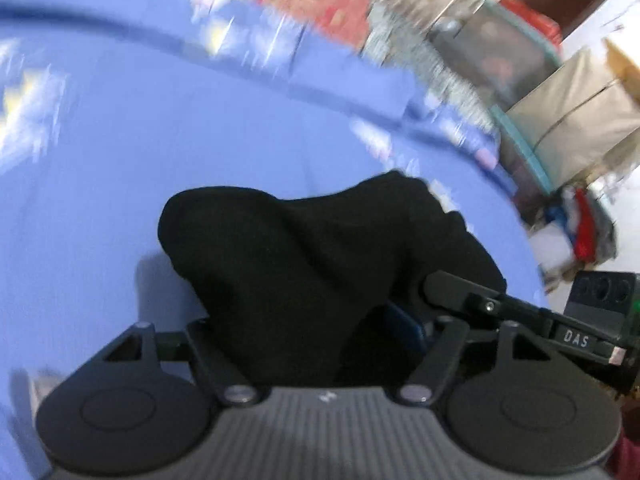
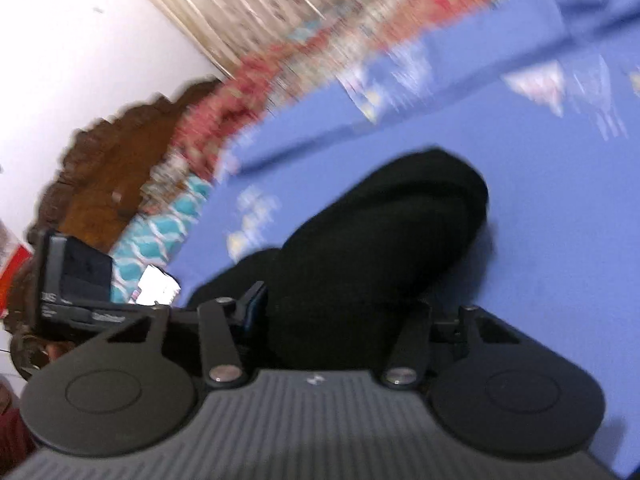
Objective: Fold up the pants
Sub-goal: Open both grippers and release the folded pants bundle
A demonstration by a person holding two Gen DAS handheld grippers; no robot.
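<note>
The black pants (image 1: 304, 264) hang bunched over a blue bed sheet (image 1: 160, 152). In the left wrist view the cloth drapes right over my left gripper (image 1: 320, 344) and hides its fingertips; the jaws stand close together on the fabric. The other gripper's body (image 1: 560, 328) shows at the right, touching the same cloth. In the right wrist view the pants (image 2: 380, 248) likewise cover my right gripper (image 2: 320, 332), which is shut on the fabric. The left gripper's body (image 2: 76, 280) shows at the left. Both views are motion-blurred.
The blue sheet (image 2: 540, 200) has pale printed patches. A red patterned blanket (image 1: 320, 4) and curtain (image 2: 280, 8) lie at the far side. Boxes and a bin (image 1: 520, 64) stand beside the bed. A wooden headboard (image 2: 120, 160) and teal pillow (image 2: 160, 236) sit left.
</note>
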